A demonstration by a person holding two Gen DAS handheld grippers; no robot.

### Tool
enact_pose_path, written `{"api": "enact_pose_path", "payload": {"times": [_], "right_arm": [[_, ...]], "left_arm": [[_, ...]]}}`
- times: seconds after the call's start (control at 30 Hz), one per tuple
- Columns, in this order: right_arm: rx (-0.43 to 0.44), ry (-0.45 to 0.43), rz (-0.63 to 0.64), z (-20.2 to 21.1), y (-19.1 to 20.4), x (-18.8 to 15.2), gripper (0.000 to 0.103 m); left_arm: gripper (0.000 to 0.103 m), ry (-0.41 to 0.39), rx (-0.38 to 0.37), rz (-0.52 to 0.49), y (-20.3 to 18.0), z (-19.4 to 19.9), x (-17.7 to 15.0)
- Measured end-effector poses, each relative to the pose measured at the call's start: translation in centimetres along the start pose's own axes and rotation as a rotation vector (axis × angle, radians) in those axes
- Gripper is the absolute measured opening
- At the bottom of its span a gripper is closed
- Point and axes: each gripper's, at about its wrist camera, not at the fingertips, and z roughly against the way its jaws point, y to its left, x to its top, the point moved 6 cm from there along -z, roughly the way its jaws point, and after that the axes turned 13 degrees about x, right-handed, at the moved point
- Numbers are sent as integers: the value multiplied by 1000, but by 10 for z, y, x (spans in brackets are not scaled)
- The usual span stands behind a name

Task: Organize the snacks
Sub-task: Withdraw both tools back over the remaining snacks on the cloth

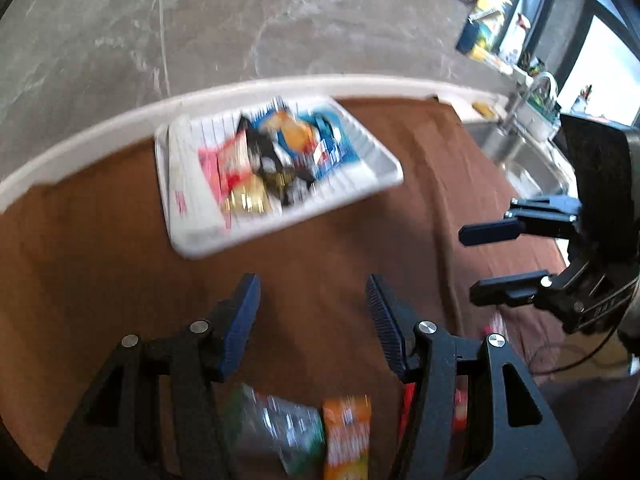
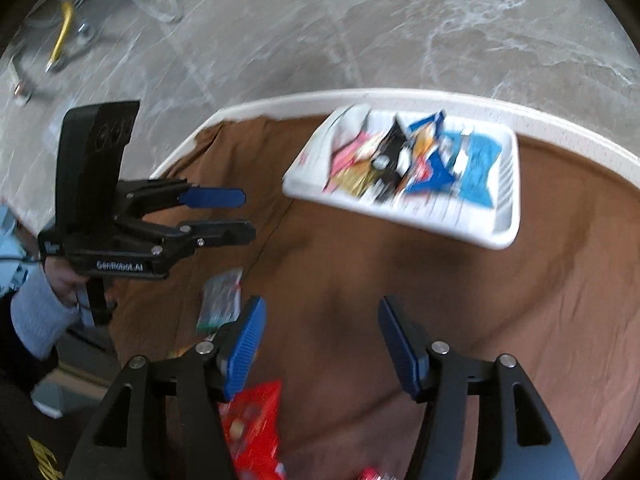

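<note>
A white slatted tray (image 1: 384, 182) (image 2: 506, 216) sits on the brown cloth at the table's far side, holding several snack packets: pink, black, gold and blue. My left gripper (image 1: 312, 320) (image 2: 244, 214) is open and empty, above a green-and-silver packet (image 1: 280, 432) (image 2: 220, 300) and an orange packet (image 1: 346, 436) lying near the front. My right gripper (image 2: 320, 340) (image 1: 476, 264) is open and empty, above a red packet (image 2: 252, 428). Both grippers hang short of the tray. The frames are motion-blurred.
The brown cloth (image 1: 100, 260) (image 2: 520, 340) covers a round table with a cream rim (image 1: 80, 140) (image 2: 560, 128). A steel sink with a tap (image 1: 528, 152) lies to the right. Grey marble floor (image 2: 360, 20) lies beyond the table, with a wheeled metal frame (image 2: 60, 32) at the far left.
</note>
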Motion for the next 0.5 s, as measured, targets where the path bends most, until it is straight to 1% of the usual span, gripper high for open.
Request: {"api": "enact_pose_path", "payload": {"times": [0.23,0.37,0.5], "right_arm": [[63,98,37,-9,40,-55,64],[55,160,101,-16,59,-78,65],[56,206,136,-27,69,-94,65]], "left_arm": [[54,81,14,12,-5,27,-79],[54,123,19,20,-7,35,-113],[54,153,21,23,-10,36,-133]]}}
